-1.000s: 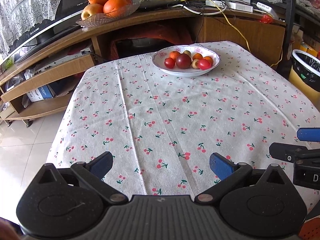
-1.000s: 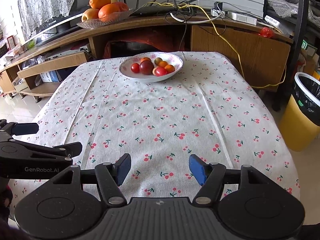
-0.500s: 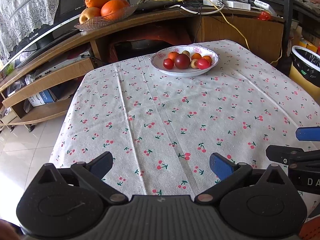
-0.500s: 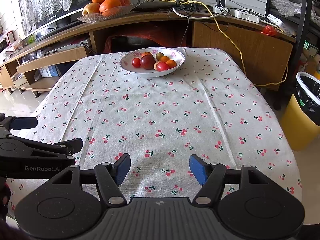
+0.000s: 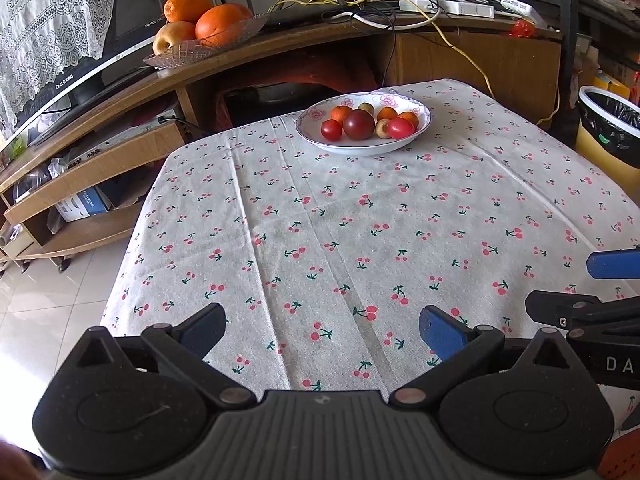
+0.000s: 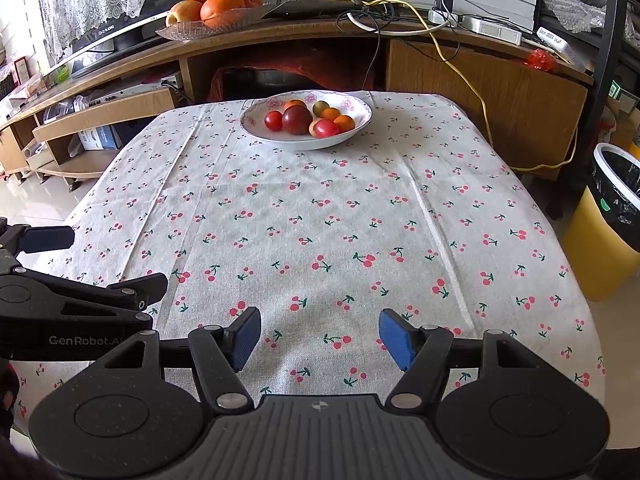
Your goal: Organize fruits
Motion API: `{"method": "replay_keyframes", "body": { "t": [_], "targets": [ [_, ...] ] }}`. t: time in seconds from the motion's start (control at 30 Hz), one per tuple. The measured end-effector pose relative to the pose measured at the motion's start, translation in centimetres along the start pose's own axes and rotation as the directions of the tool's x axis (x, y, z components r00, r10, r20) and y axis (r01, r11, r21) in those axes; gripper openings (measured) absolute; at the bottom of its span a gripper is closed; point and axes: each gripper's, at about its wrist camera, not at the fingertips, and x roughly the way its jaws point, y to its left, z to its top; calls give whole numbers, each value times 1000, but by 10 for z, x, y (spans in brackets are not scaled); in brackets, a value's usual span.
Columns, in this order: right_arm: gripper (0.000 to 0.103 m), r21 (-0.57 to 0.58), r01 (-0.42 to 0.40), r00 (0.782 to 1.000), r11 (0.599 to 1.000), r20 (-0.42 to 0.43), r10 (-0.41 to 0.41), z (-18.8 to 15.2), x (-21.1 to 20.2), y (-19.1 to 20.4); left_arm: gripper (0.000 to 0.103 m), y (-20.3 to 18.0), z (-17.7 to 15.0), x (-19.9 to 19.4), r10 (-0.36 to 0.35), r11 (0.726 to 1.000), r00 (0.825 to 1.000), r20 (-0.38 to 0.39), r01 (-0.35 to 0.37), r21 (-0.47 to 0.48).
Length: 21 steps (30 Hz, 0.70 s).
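Plate (image 5: 420,130) nr far edge (grippers (image 6: 319,338) apart)

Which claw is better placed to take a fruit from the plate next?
Roughly even, slightly left: both the left claw and the right claw are open, empty and far from the plate, which sits nearer the table's left side.

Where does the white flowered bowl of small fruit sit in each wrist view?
Left wrist: the bowl sits upper centre, right of the midline, at the table's far edge.
Right wrist: the bowl sits upper centre, just left of the midline.
Shared landmark: the glass dish of oranges on the wooden shelf, upper left.
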Motion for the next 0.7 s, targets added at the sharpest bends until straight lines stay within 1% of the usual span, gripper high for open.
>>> {"method": "replay_keyframes", "body": {
  "t": [0.7],
  "targets": [
    [61,-5,-2,1000,1000,-4,2,-2,0,2,103,-3,-1,0,4,1000,1000,7,-4,16]
  ]
}}
